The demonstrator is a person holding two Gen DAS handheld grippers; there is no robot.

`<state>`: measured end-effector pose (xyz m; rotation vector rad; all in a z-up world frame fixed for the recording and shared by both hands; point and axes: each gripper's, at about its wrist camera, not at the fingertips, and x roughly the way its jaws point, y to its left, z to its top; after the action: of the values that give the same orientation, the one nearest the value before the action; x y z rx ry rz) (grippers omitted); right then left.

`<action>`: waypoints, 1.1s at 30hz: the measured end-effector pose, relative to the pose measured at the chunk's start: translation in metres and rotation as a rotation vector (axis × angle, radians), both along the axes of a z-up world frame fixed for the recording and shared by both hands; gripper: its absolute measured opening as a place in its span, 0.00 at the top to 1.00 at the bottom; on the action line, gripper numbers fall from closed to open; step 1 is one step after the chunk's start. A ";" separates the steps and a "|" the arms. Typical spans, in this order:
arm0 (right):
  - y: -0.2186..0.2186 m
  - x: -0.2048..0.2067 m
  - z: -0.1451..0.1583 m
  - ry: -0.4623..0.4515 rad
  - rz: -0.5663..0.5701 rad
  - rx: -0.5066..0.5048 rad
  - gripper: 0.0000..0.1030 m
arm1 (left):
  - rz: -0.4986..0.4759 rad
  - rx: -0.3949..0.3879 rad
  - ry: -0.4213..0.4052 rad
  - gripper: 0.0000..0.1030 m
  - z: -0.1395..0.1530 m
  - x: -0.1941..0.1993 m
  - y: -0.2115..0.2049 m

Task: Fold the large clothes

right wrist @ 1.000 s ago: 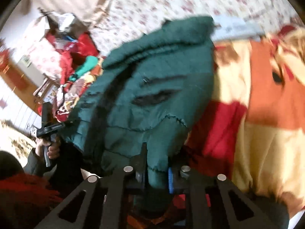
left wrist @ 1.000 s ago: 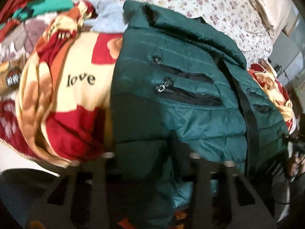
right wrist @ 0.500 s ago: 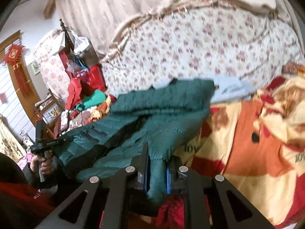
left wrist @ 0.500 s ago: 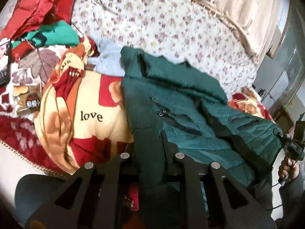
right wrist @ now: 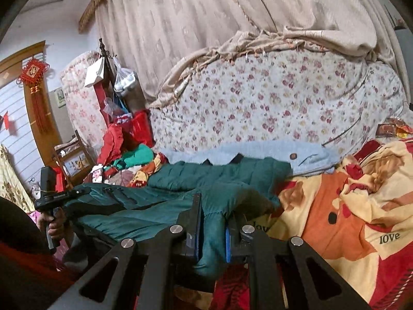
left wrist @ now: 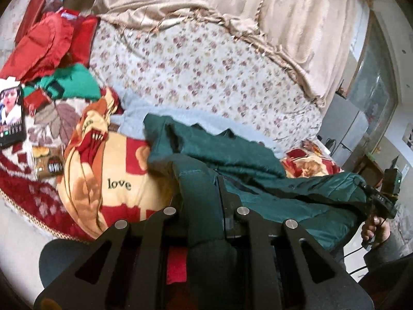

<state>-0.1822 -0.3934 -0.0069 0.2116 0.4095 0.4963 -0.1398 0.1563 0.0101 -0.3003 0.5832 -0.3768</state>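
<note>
A dark green quilted jacket (left wrist: 232,155) lies on the bed over a yellow and red "love" blanket (left wrist: 113,180); it also shows in the right wrist view (right wrist: 219,175). My left gripper (left wrist: 204,206) is shut on one lower corner of the jacket and holds it raised. My right gripper (right wrist: 213,222) is shut on the other lower corner, with fabric bunched between its blue pads. The jacket's hem hangs stretched between both grippers above the bed edge. Each view shows the other gripper and hand at its side.
A floral quilt (left wrist: 206,77) covers the back of the bed under beige curtains (right wrist: 232,13). Red and green clothes (left wrist: 51,51) are piled at the left. A phone (left wrist: 11,113) lies on the patterned blanket. A pale blue garment (right wrist: 271,152) lies behind the jacket.
Both grippers have lifted and pulled back with the jacket's lower edge. The views tilted up, so the curtains and the quilt now show and the jacket looks flatter and farther.
</note>
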 end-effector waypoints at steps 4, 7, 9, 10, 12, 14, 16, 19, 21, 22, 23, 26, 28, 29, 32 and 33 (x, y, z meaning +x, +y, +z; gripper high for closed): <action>-0.004 0.000 0.000 -0.008 -0.008 0.014 0.88 | 0.007 0.008 -0.018 0.87 0.005 0.002 -0.004; -0.003 0.006 -0.009 0.010 -0.006 0.023 0.88 | 0.038 0.026 0.014 0.87 -0.003 0.011 -0.005; 0.002 0.012 -0.017 0.033 -0.001 0.013 0.88 | 0.064 0.051 0.040 0.87 -0.013 0.017 -0.007; 0.003 0.015 -0.020 0.042 0.002 0.010 0.88 | 0.070 0.057 0.048 0.87 -0.017 0.018 -0.007; 0.005 0.021 -0.029 0.060 0.003 0.006 0.88 | 0.081 0.075 0.063 0.87 -0.027 0.022 -0.009; 0.008 0.026 -0.035 0.073 -0.002 -0.001 0.88 | 0.088 0.083 0.073 0.87 -0.034 0.026 -0.010; 0.010 0.032 -0.041 0.075 -0.009 -0.012 0.88 | 0.093 0.077 0.079 0.87 -0.039 0.030 -0.008; 0.011 0.042 -0.045 0.068 -0.030 -0.021 0.88 | 0.104 0.062 0.081 0.87 -0.044 0.039 -0.006; 0.011 0.049 -0.048 0.064 -0.050 -0.032 0.88 | 0.114 0.058 0.082 0.87 -0.047 0.046 -0.006; 0.011 0.054 -0.050 0.064 -0.066 -0.037 0.88 | 0.119 0.063 0.080 0.87 -0.047 0.049 -0.007; 0.010 0.058 -0.050 0.067 -0.077 -0.034 0.88 | 0.123 0.072 0.077 0.87 -0.048 0.053 -0.009; 0.008 0.069 -0.052 0.072 -0.101 -0.034 0.88 | 0.133 0.103 0.068 0.87 -0.050 0.061 -0.015; 0.008 0.075 -0.054 0.079 -0.114 -0.041 0.88 | 0.136 0.114 0.063 0.87 -0.052 0.065 -0.017; 0.009 0.078 -0.055 0.080 -0.117 -0.045 0.88 | 0.138 0.116 0.061 0.87 -0.053 0.067 -0.017; 0.009 0.084 -0.058 0.085 -0.121 -0.046 0.88 | 0.141 0.114 0.065 0.86 -0.056 0.072 -0.017; 0.009 0.086 -0.058 0.086 -0.122 -0.051 0.88 | 0.142 0.117 0.065 0.86 -0.056 0.074 -0.017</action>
<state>-0.0963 -0.3848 -0.0651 0.2078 0.4894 0.3572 -0.0661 0.1388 -0.0463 -0.2409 0.6410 -0.1953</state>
